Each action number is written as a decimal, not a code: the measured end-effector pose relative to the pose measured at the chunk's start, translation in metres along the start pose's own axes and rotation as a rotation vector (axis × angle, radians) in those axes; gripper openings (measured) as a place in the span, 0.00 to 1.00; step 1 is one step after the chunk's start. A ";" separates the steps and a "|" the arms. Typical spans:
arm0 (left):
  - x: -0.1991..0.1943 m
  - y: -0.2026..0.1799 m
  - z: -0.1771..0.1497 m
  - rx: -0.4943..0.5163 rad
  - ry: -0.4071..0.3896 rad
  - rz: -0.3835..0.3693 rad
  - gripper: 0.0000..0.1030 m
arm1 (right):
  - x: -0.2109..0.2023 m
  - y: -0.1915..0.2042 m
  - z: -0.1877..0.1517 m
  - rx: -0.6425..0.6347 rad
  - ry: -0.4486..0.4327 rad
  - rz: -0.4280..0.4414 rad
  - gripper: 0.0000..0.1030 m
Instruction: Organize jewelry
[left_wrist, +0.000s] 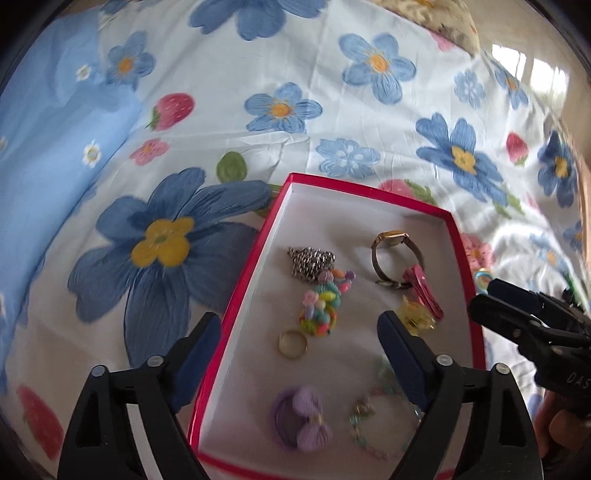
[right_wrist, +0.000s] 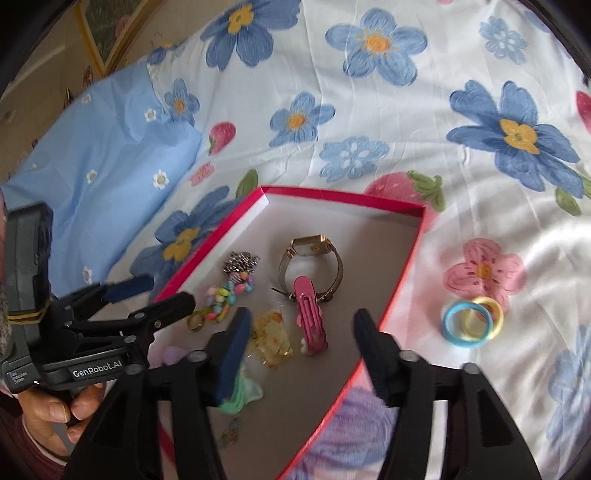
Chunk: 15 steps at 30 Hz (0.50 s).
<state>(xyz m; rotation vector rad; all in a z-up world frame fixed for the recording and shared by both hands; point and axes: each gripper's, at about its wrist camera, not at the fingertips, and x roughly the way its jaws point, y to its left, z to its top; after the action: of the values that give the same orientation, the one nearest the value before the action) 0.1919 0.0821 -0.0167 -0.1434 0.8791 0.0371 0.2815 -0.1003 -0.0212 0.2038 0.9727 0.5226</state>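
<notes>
Between the open right tool (right_wrist: 297, 328) tips lies the pink clip (right_wrist: 310, 317), untouched.

Metal watch (left_wrist: 397, 254) in glossy red cardboard box (left_wrist: 236, 325).

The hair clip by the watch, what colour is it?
Pink. The hair clip shows best in the right wrist view.

I see soft daylight on the white bedsheet printed with blue flowers (left_wrist: 332, 122), glare near a bright window reflection (left_wrist: 532, 70), heavy fisheye bending with dark corners, and blurred nearest trinkets.
</notes>
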 end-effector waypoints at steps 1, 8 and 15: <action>-0.005 0.002 -0.004 -0.015 -0.003 -0.004 0.88 | -0.006 0.001 -0.002 0.003 -0.012 0.005 0.69; -0.043 0.021 -0.029 -0.127 -0.037 -0.052 0.89 | -0.035 0.007 -0.014 0.002 -0.068 0.000 0.79; -0.065 0.031 -0.064 -0.177 -0.039 -0.036 0.92 | -0.051 0.019 -0.036 -0.005 -0.082 0.027 0.81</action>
<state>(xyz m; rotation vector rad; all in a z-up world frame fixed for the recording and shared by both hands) 0.0985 0.1058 -0.0109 -0.3227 0.8337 0.0835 0.2222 -0.1122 0.0034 0.2328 0.8893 0.5376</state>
